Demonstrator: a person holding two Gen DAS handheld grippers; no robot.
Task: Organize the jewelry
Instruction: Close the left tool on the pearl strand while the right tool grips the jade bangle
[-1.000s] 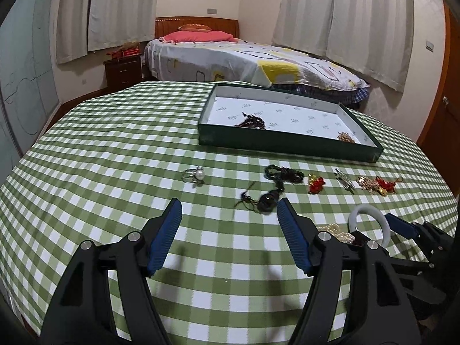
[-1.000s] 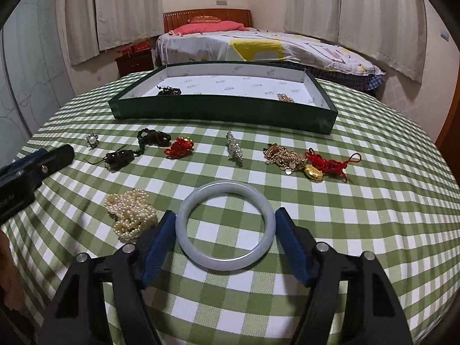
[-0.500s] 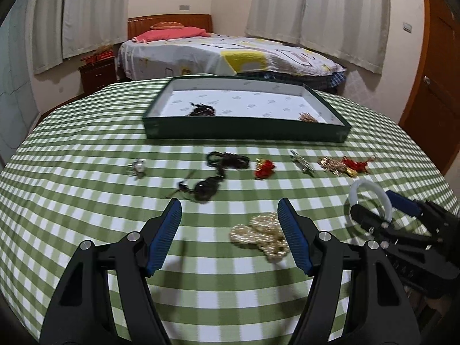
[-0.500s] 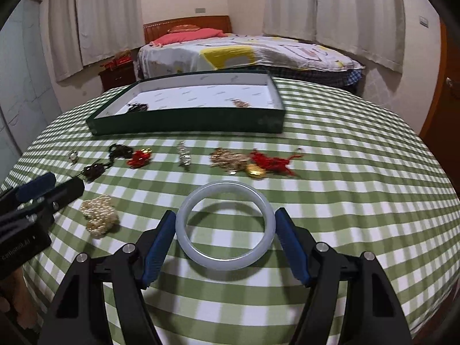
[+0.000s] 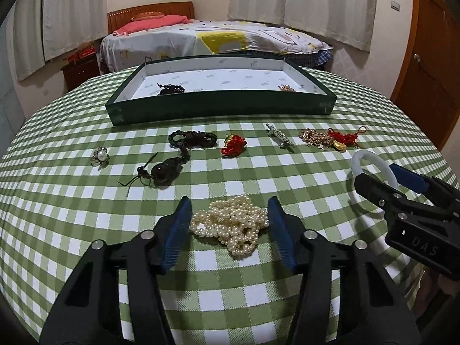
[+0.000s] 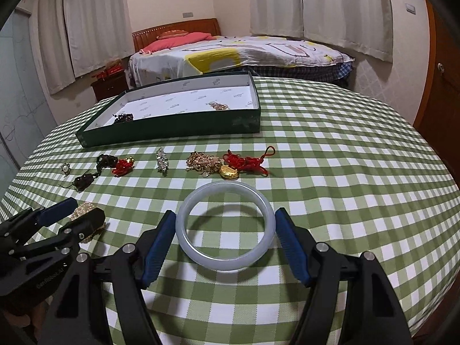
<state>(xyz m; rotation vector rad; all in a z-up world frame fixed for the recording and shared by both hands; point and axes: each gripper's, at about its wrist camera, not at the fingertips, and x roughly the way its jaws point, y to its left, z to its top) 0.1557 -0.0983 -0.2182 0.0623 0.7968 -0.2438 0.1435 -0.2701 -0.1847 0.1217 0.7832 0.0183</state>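
Two pairs of tongs, two targets, both spread wide and gripping nothing yet! Left tongs (image 5: 229, 221) straddle the pearl heap (image 5: 230, 224), which sits right between the blue pads on the desk (image 5: 86, 201). Right tongs (image 6: 225, 231) bracket the pale bangle (image 6: 225, 225), lying flat, left pad almost touching its rim. Green tray (image 5: 221, 107) waits straight ahead of both, beyond the row of trinkets. Looks like a squeeze comes next.

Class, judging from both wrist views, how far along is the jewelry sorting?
Done: two small pieces lie in the green tray. In hand: open jaws bracket the pearl strand pile and the white jade bangle, neither gripped. Left: six pieces on the checked cloth.
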